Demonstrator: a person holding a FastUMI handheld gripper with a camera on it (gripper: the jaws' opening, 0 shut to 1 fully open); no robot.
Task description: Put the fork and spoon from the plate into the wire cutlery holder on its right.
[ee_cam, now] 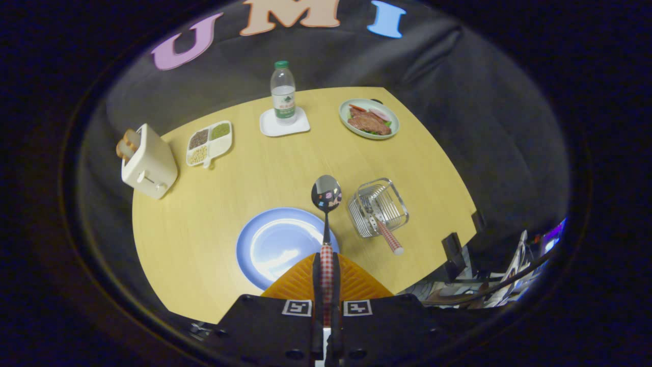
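One utensil left to place: the shiny metal spoon with a red-and-white checked handle [326, 219] is pinched at its handle between the fingers of the gripper [326, 265], bowl end pointing away, held above the far rim of the round blue plate [277, 244]. The fork with matching checked handle [383, 229] already sits tines-down in the square wire cutlery holder [378, 208], handle leaning out toward the near corner. The plate looks bare, so the job reads as about half done.

- Holder stands just right of the plate on the pale wooden desk [214, 214].
- Suggested: carry the spoon right, tip it bowl-down over the far open part of the basket, clear of the fork handle.
- Lower before opening; a light wire basket may tip if nudged.
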